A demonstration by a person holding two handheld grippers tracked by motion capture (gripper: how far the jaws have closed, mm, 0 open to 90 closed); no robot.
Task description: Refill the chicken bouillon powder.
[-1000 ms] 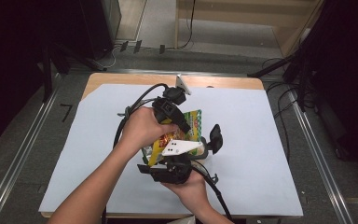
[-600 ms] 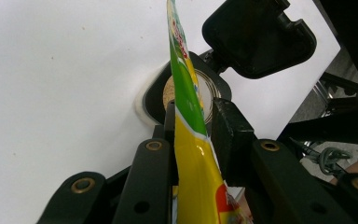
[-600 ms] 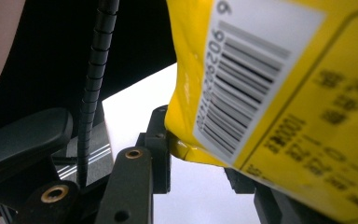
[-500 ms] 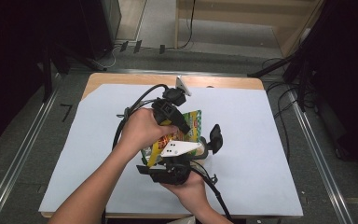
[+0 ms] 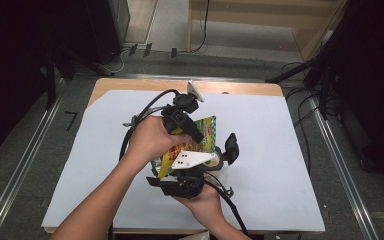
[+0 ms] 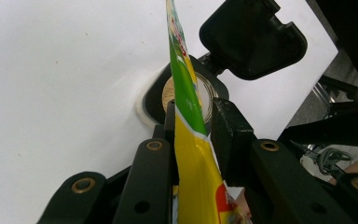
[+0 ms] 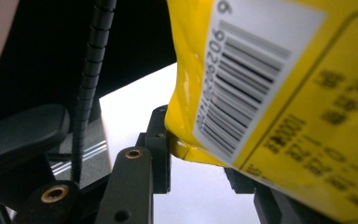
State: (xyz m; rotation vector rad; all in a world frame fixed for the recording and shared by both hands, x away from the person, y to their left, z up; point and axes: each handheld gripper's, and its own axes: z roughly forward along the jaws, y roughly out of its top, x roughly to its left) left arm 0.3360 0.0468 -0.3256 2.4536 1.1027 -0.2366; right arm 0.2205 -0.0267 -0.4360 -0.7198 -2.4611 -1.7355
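The left gripper point(image 6: 193, 119) is clamping the yellow-green packet point(image 6: 186, 93), rising toward 12 o'clock; the right gripper point(image 7: 193, 154) is pinching its corner.

A yellow and green pouch point(image 5: 204, 134) hangs tilted above the white worktop, printed with small writing and a white barcode label point(image 7: 251, 79) on its yellow side. Seen edge-on, it stands thin and upright point(image 6: 186, 107). Just below it sits an open jar point(image 6: 205, 95), its black hinged lid point(image 6: 254, 35) flipped back.
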